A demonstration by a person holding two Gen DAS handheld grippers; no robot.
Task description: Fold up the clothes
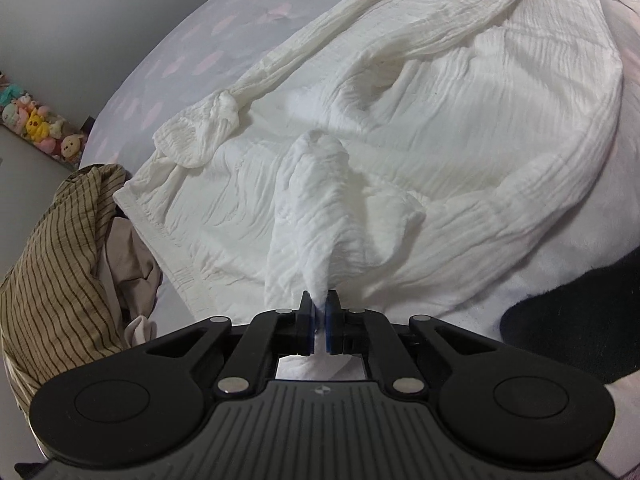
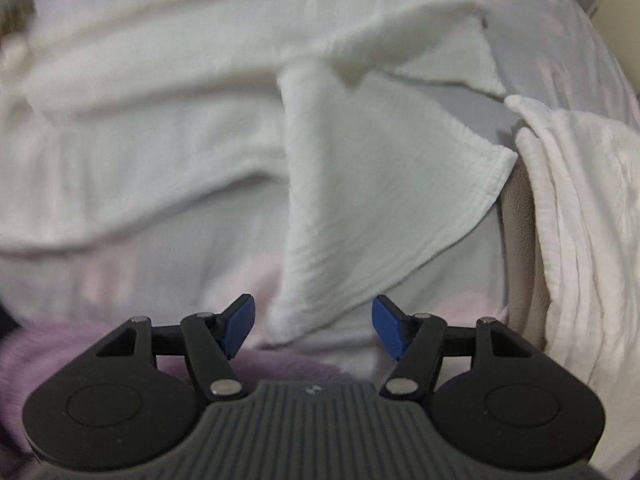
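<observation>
- Blue-padded left gripper (image 1: 319, 307) pinches a raised peak of the white crinkled garment (image 1: 460, 128), which lies spread across the bed (image 1: 192, 40).
- Right gripper (image 2: 313, 322) hangs with jaws apart over a hemmed corner, touching nothing.
- Striped cloth (image 1: 52, 248) lies at the bed's edge.

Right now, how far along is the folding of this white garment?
Early. Done: the white garment lies spread on the bed, unfolded. In hand: the left gripper pinches a fold; the right gripper stands open over a corner. Left: every fold, plus the striped garment.

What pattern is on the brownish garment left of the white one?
Thin dark stripes on the olive-tan garment, clearest in the left wrist view.
</observation>
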